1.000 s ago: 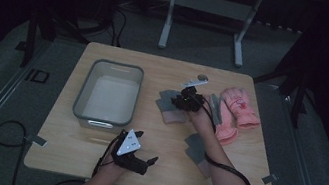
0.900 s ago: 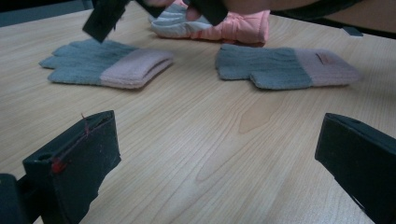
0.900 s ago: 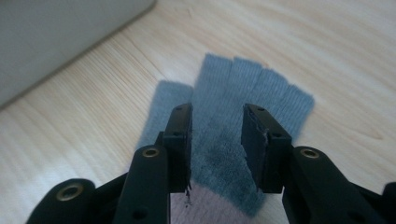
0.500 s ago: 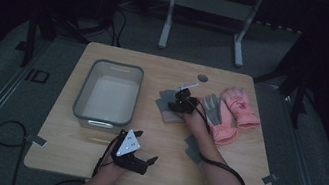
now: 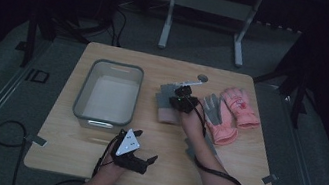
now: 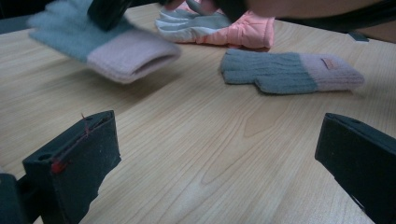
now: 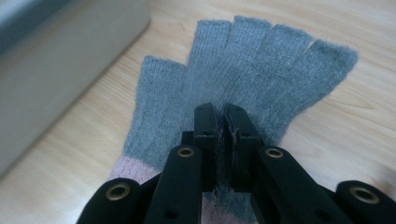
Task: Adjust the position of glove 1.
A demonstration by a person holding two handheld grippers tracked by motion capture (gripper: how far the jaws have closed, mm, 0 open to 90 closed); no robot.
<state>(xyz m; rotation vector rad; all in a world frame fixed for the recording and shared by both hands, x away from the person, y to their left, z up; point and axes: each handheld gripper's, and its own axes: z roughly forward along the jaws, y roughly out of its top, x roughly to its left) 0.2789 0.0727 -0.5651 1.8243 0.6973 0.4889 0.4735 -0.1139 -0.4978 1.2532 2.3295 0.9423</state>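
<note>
While the right gripper [image 7: 222, 116] pinches the grey knitted fingerless glove with a pink cuff [image 7: 243, 70], its jaws having just closed onto a fold of the wool, the glove sits near the middle of the light wooden table [image 5: 91, 156], between the clear plastic bin [image 5: 83, 90] and the pink padded gloves [image 5: 235, 113]. The grip looks thin: only a small tuck of knit lies between the pads, so it could slip free on a quick lift, or the dangling cuff could drag on the tabletop. A second grey-and-pink knitted glove [image 6: 289, 72] lies flat near the person's right forearm, and the trailing cable could snag it. The left gripper [image 5: 139, 162] rests near the table's front edge with its jaws spread wide and nothing between them. Bare wood lies between the glove and the bin, leaving a free path there; the bin's near wall is the one edge to clear.
</note>
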